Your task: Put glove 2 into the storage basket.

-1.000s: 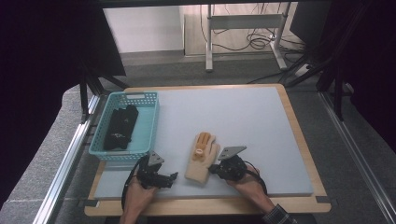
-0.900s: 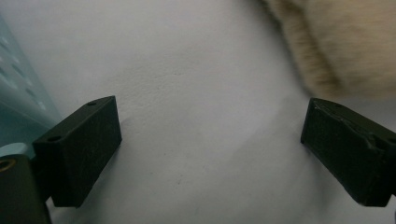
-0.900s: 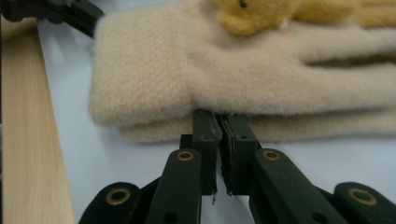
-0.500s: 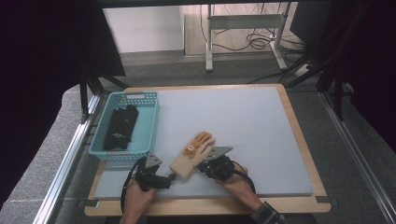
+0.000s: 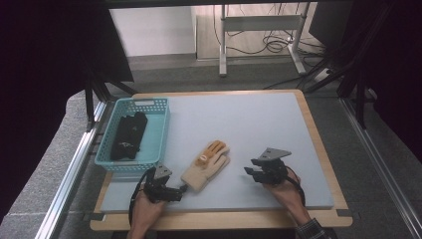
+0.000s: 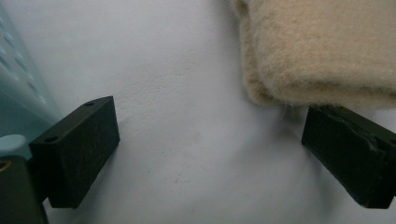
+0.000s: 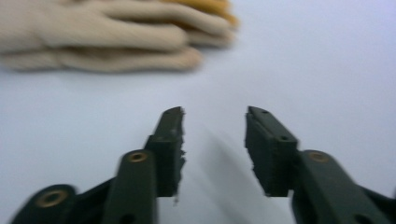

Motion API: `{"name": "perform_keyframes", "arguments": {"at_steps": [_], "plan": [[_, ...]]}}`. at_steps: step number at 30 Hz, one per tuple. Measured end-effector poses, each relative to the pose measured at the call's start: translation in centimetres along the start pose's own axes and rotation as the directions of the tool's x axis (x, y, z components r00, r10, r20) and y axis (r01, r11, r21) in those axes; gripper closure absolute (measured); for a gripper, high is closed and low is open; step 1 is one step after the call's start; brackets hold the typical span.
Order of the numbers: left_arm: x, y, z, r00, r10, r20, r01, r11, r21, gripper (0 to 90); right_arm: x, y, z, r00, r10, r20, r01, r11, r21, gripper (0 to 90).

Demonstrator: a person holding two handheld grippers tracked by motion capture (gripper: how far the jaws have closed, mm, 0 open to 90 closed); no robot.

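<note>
1. Spanning most of the high view, a pale blue table top (image 5: 249, 129) with a wooden rim is seen, with grey floor, a metal desk frame (image 5: 259, 30) and cables behind it.
2. A teal basket (image 5: 117, 159) (dark fabric inside) is set at the left edge.
3. A beige glove (image 5: 204, 167) is laid flat near the front edge, between the grippers.
4. The left gripper (image 5: 174, 193) is spread wide at the cuff; its own view shows one jaw just beside the woolly edge.
5. The right gripper (image 5: 251, 172) is held apart from the glove, jaws open and empty.
</note>
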State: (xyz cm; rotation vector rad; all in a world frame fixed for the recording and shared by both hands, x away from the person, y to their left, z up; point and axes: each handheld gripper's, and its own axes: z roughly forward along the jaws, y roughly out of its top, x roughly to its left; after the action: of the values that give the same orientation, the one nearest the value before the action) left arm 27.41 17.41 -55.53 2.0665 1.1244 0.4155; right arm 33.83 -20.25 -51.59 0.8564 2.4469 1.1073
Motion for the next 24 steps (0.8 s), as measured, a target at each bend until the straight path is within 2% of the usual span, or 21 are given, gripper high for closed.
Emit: {"name": "perform_keyframes", "arguments": {"at_steps": [2,7,9,12,15,17,19,20,21,23,24], "plan": [[0.1,0.0,-0.1,1.0000,-0.003,0.009,0.003,1.0000,0.002,4.2,-1.3,-1.1,-0.6,0.9985,0.022,0.050,-0.022,1.000,0.004,44.5],[0.2,0.3,-0.7,0.9997,-0.006,0.025,0.006,0.9998,0.017,3.3,-2.7,-2.4,-0.9,0.9925,0.040,0.116,-0.043,0.999,0.018,35.2],[0.2,0.5,-1.4,0.9996,-0.009,0.028,0.008,0.9999,0.007,3.4,-3.0,-2.7,-0.8,0.9902,0.040,0.134,-0.044,0.999,0.023,32.4],[0.0,1.3,-2.7,0.9987,-0.015,0.049,0.015,0.9997,-0.017,3.6,-3.1,-2.7,-0.7,0.9892,0.054,0.136,-0.059,0.998,0.031,29.3],[-0.7,2.6,-3.1,0.9976,0.000,0.069,0.002,0.9998,-0.021,3.2,-3.3,-2.7,-0.7,0.9872,0.067,0.145,-0.073,0.997,0.037,25.3],[-1.3,3.6,-2.8,0.9968,0.008,0.079,-0.007,0.9999,-0.007,2.1,-3.6,-2.8,-0.6,0.9862,0.099,0.133,-0.105,0.994,0.041,24.1],[-2.0,5.1,-1.9,0.9965,0.022,0.081,-0.024,0.9994,0.024,0.8,-3.6,-2.8,-0.6,0.9862,0.099,0.133,-0.105,0.994,0.040,23.9],[-2.0,5.1,-1.9,0.9965,0.022,0.081,-0.024,0.9994,0.024,0.1,-3.6,-2.8,-0.6,0.9860,0.100,0.134,-0.106,0.994,0.040,23.8],[-2.5,6.4,-1.1,0.9957,0.031,0.088,-0.034,0.9988,0.036,0.1,-3.6,-2.8,-0.6,0.9859,0.101,0.133,-0.107,0.993,0.040,23.8],[-2.8,7.4,-0.1,0.9942,0.028,0.104,-0.033,0.9983,0.049,0.2,-3.6,-2.8,-0.6,0.9859,0.101,0.133,-0.107,0.993,0.039,23.8],[-3.0,8.2,0.8,0.9945,0.029,0.101,-0.037,0.9969,0.070,0.2,-3.6,-2.8,-0.6,0.9859,0.102,0.133,-0.108,0.993,0.039,23.8]]}}
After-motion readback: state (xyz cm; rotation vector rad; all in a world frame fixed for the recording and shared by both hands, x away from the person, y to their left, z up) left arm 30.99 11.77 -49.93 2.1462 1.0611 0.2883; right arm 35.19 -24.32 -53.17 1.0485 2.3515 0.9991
